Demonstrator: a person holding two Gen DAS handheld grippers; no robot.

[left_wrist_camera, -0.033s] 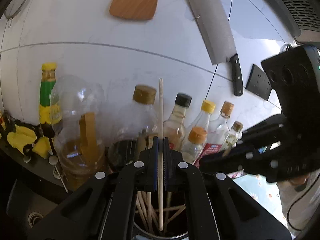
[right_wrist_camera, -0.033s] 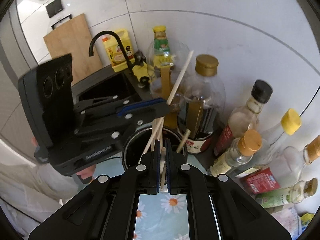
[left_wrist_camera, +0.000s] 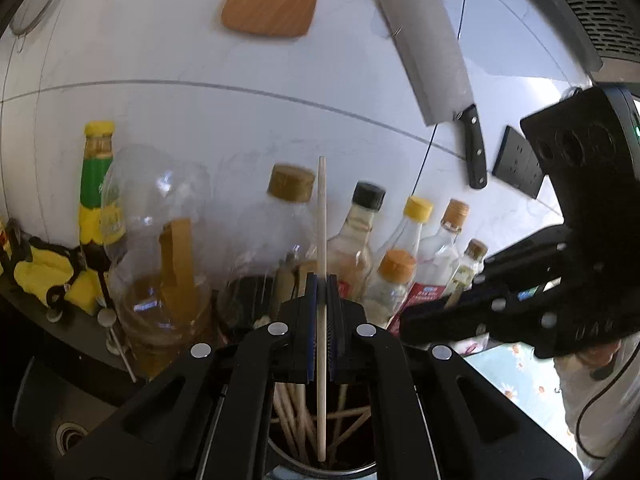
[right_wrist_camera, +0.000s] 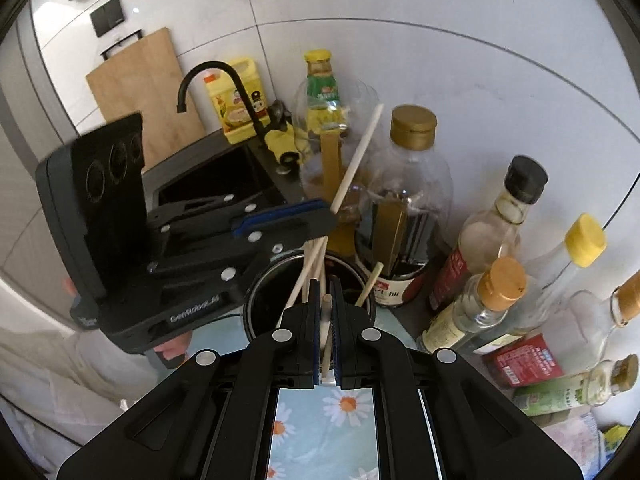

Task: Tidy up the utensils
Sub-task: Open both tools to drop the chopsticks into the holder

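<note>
Two grippers work above the utensil holder (right_wrist_camera: 260,300). My left gripper (left_wrist_camera: 322,320) clamps one chopstick (left_wrist_camera: 321,240) upright, lower end inside the holder among other chopsticks (left_wrist_camera: 292,416). My right gripper (right_wrist_camera: 327,332) pinches a second chopstick (right_wrist_camera: 327,344) near the holder's rim, beside the bottles (right_wrist_camera: 412,200).

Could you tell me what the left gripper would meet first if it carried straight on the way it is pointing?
Most likely the large clear plastic bottle with the gold cap, directly beyond the left gripper, which is shut on a pale wooden chopstick. The dark round utensil holder sits beneath rather than ahead. Depth is uncertain.
</note>
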